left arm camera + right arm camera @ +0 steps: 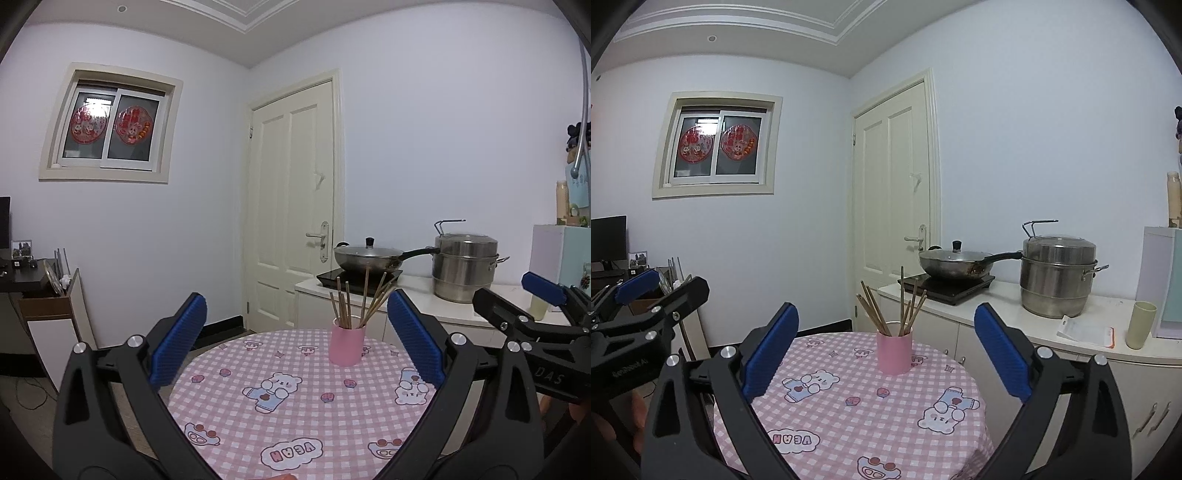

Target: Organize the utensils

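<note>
A pink cup (346, 346) stands upright near the far edge of a round table with a pink checked cloth (295, 417). Several wooden chopsticks (364, 304) stand in it, fanned out. The cup (894, 352) and chopsticks (905, 310) also show in the right wrist view. My left gripper (295, 343) is open and empty, held above the near side of the table. My right gripper (886, 350) is open and empty, beside the left one. Each gripper shows at the edge of the other's view.
A white counter (1015, 317) stands behind the table on the right, with a wok (955, 264) on an induction hob, a steel steamer pot (1058, 277), a pale green cup (1141, 325) and a small booklet (1086, 330). A door (897, 206) is behind. A desk (26, 280) is at the left.
</note>
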The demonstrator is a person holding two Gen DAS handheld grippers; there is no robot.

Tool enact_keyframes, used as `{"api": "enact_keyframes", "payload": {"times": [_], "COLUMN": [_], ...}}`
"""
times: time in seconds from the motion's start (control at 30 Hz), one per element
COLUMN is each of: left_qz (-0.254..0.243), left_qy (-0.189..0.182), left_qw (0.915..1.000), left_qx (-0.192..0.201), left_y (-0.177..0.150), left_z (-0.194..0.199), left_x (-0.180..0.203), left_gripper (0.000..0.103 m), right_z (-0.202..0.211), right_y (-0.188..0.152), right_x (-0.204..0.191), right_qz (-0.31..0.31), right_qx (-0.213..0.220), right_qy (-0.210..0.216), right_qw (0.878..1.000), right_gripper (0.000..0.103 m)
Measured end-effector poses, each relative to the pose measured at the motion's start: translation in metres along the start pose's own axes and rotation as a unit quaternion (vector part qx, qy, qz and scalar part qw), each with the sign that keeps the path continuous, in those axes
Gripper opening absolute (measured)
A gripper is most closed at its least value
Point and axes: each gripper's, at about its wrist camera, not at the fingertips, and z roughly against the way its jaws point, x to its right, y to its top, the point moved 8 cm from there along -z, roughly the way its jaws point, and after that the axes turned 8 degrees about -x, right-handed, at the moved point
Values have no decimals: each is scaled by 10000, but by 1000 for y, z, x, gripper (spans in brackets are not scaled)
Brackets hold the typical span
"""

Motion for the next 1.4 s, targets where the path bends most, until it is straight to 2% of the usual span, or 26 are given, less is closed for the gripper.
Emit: {"api": "enact_keyframes", "payload": {"times": [0.4, 1.4], "left_qz": [-87, -14], "left_qy": [143, 198], "left_qw": [9999, 9998], "left_qx": [3, 57], "left_y": [-3, -3], "left_z": [-4, -16], "left_x": [-2, -17], "left_gripper": [97, 97], "right_z": [0, -23], "right_y": [0, -3], "right_x": [-5, -15], "right_qz": [84, 203], "right_qx": [14, -117], "right_qy": [40, 195], "right_qw": [10000, 9995], "right_gripper": [94, 95]}}
